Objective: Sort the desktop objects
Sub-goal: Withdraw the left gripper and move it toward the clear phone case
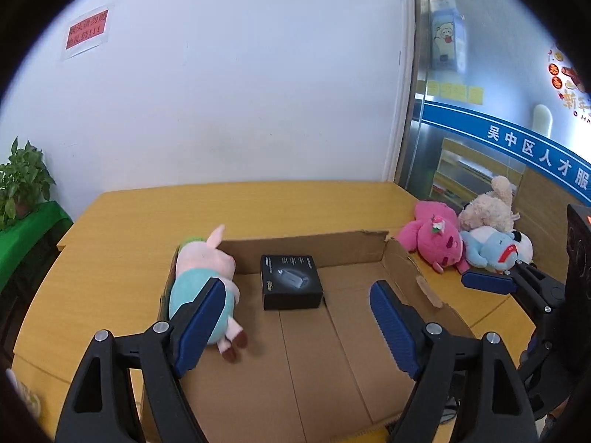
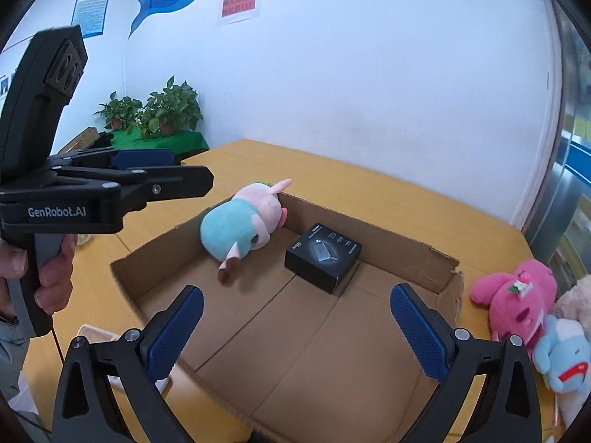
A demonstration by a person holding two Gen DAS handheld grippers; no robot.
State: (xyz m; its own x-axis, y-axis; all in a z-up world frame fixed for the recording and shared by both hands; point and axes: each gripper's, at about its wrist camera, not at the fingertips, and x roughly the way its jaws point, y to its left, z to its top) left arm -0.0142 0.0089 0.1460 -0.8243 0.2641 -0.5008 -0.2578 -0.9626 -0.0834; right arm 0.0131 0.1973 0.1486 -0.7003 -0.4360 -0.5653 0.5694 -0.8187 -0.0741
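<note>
A shallow open cardboard box lies on the yellow table. Inside it lie a pink pig plush in a teal shirt at the left wall and a small black product box near the back. My left gripper is open and empty above the cardboard box; it also shows in the right wrist view. My right gripper is open and empty above the cardboard box's front part; one of its fingers shows in the left wrist view.
A pile of plush toys lies on the table right of the box: a pink one, a beige one and a light blue one. Potted plants stand on a green-covered stand at the left.
</note>
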